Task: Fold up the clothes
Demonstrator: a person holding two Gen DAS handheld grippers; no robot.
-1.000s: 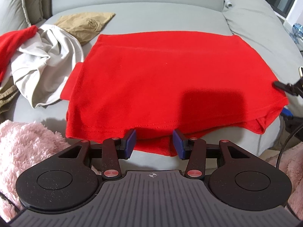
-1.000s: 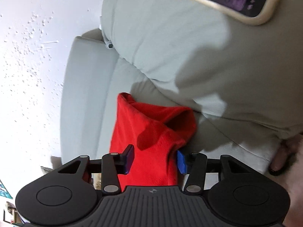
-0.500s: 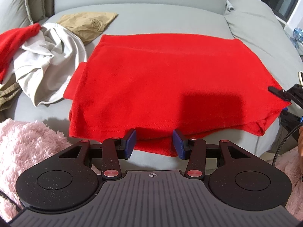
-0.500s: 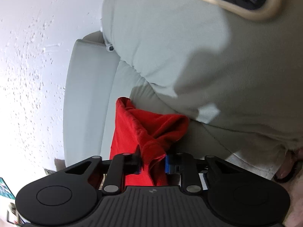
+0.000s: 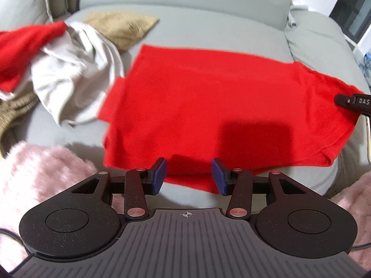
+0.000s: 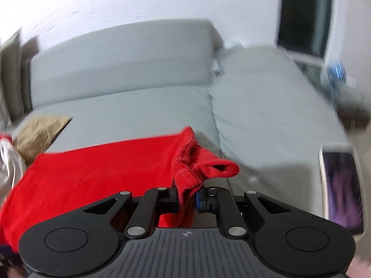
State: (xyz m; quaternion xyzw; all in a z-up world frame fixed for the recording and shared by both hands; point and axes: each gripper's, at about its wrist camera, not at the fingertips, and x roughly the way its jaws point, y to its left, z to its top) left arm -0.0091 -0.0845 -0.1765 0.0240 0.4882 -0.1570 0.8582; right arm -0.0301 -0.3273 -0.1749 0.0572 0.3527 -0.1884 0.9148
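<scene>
Red shirt (image 5: pixel 208 106) lies flat on the sofa (image 5: pixel 185 34). Right gripper (image 6: pixel 187 199) pinches its corner; left gripper (image 5: pixel 189 177) hovers apart at the near hem. Carry the corner across evenly, avoiding bunching.

home living room | grey sofa (image 5: pixel 185 4) | loose clothes pile (image 5: pixel 76 69) | pink fluffy blanket (image 5: pixel 41 173)
</scene>
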